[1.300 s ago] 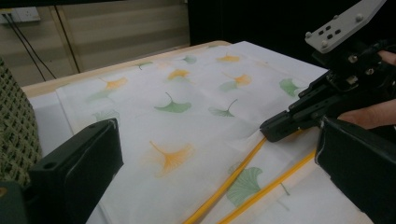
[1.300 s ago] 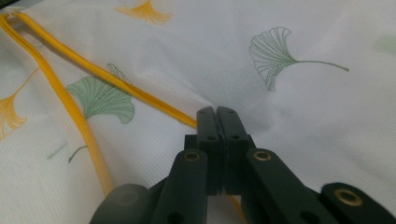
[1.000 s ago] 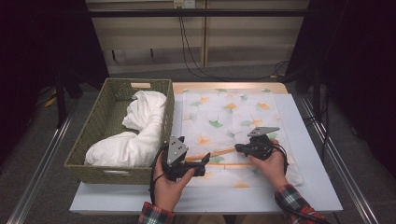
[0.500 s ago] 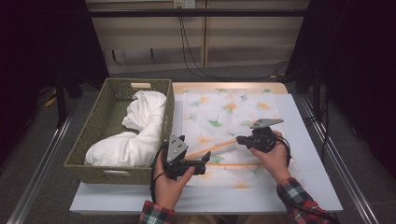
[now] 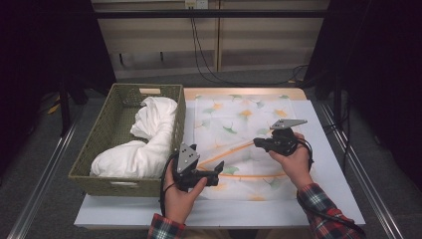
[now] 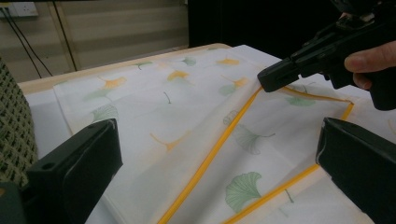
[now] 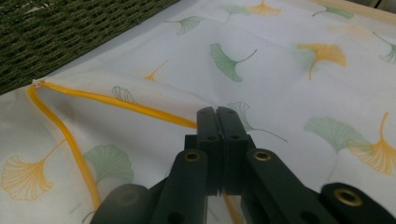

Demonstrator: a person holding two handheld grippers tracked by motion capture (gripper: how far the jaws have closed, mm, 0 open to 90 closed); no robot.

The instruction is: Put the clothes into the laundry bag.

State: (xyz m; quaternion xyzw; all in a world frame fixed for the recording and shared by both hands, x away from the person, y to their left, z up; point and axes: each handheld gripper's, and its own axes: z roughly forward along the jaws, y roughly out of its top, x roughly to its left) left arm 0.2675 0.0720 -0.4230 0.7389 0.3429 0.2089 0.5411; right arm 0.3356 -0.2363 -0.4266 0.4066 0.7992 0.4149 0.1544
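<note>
A white cloth printed with green and orange ginkgo leaves lies spread on the table, edged with a yellow hem. My right gripper is shut on that hem near the cloth's middle and holds a flap of it raised off the layer beneath; its closed jaws pinch the yellow edge. From the left gripper view the right gripper hangs above the lifted fold. My left gripper stands open low over the cloth's near left part, the hem running between its wide-apart jaws without touching them.
A green woven basket stands left of the cloth, holding a heap of white laundry. The basket wall is close to the cloth's left edge. The white table top shows to the right and in front.
My right gripper has risen a little and drifted right, pulling the hemmed flap higher. The left gripper has stayed where it was.
</note>
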